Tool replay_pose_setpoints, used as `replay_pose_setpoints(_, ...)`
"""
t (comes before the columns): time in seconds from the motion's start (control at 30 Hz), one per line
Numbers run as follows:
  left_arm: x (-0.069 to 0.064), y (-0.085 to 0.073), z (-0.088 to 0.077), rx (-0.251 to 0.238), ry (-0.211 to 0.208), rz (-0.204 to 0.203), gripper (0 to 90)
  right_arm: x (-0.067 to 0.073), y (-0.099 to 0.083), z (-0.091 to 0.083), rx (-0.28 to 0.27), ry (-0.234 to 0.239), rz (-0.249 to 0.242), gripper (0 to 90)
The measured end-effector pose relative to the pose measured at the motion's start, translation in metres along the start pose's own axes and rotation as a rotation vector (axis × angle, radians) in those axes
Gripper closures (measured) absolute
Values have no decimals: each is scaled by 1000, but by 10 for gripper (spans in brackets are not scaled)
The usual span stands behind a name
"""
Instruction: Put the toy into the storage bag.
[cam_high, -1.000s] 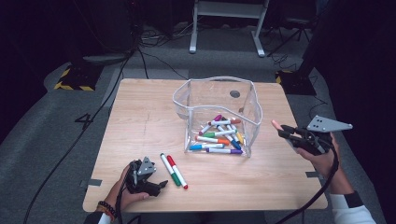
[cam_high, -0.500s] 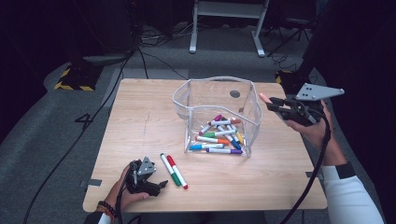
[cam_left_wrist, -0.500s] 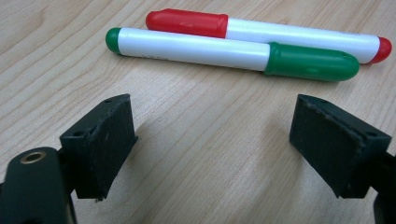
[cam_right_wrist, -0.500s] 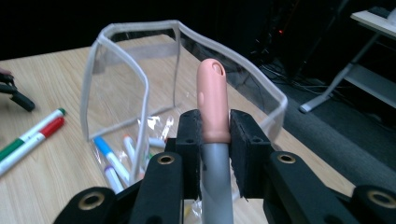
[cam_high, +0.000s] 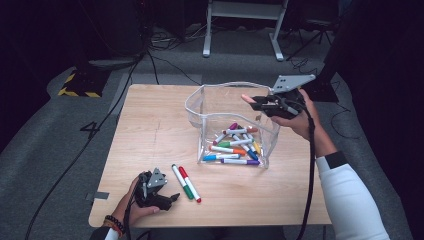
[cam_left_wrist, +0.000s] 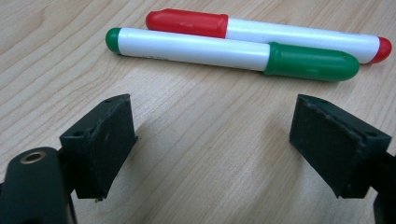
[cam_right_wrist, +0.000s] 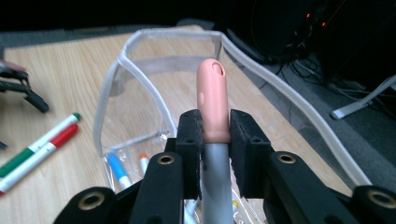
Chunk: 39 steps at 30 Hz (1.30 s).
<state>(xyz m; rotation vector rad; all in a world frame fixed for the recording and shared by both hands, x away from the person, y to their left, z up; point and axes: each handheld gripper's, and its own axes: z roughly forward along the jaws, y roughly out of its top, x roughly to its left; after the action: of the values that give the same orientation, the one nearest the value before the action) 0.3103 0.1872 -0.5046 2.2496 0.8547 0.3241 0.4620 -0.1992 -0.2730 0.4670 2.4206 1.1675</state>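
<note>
My right gripper (cam_high: 256, 102) (cam_right_wrist: 214, 135) is shut on a marker with a peach-pink cap (cam_right_wrist: 212, 98) (cam_high: 247, 98), held over the far right rim of the clear plastic pouch (cam_high: 200, 107) (cam_right_wrist: 140, 70). Several coloured markers (cam_high: 232, 146) lie in the pouch's bottom. My left gripper (cam_high: 172, 198) (cam_left_wrist: 212, 149) rests on the table at the front left, jaws wide open with nothing between them. Just beyond its jaws lie a green-capped marker (cam_left_wrist: 229, 53) (cam_high: 179, 181) and a red-capped marker (cam_left_wrist: 261, 32) (cam_high: 190, 183), side by side.
The wooden table (cam_high: 150, 130) stands on a grey floor, with cables (cam_high: 165, 65) and a white stand's legs (cam_high: 240, 30) beyond its far edge. A yellow-black striped block (cam_high: 75, 85) lies at the far left. The table's left half is bare wood.
My right gripper, holding the peach-capped marker, has risen and travelled from the table's right edge to above the pouch's far right rim. The left gripper has stayed put.
</note>
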Motion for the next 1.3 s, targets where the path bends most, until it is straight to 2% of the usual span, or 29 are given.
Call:
replay_pose_setpoints(0.1, 0, 0, 0, 0, 0, 0, 144, 0, 3, 15, 39, 21, -16, 744)
replay_pose_setpoints(0.2, 0, 0, 0, 0, 0, 0, 144, -3, 2, 28, 75, 40, -6, 744)
replay_pose_setpoints(0.43, 0, 0, 0, 0, 0, 0, 144, -10, -3, 53, 229, 77, -30, 744)
replay_pose_setpoints(0.57, 0, 0, 0, 0, 0, 0, 144, -12, -7, 62, 314, 98, -31, 743)
replay_pose_setpoints(0.7, 0, 0, 0, 0, 0, 0, 144, -9, -10, 69, 402, 167, -42, 742)
replay_pose_setpoints(0.83, 0, 0, 0, 0, 0, 0, 144, -4, -8, 71, 455, 213, -62, 738)
replay_pose_setpoints(0.9, 0, 0, 0, 0, 0, 0, 144, -2, -9, 74, 479, 199, -63, 700)
replay_pose_setpoints(0.97, 0, 0, 0, -1, 0, 0, 144, -2, -9, 73, 479, 186, -61, 640)
replay_pose_setpoints(1.03, 0, 0, 0, -1, 0, 0, 144, -3, -10, 72, 472, 145, -48, 519)
replay_pose_setpoints(1.07, 0, 0, 0, -1, 0, 0, 144, -4, -10, 70, 464, 129, -31, 510)
replay_pose_setpoints(1.17, 0, 0, 0, 0, 0, 0, 144, -6, -12, 61, 385, 92, -5, 415)
replay_pose_setpoints(1.3, 0, 0, 0, 0, 0, 0, 144, -6, -16, 43, 276, 33, 49, 336)
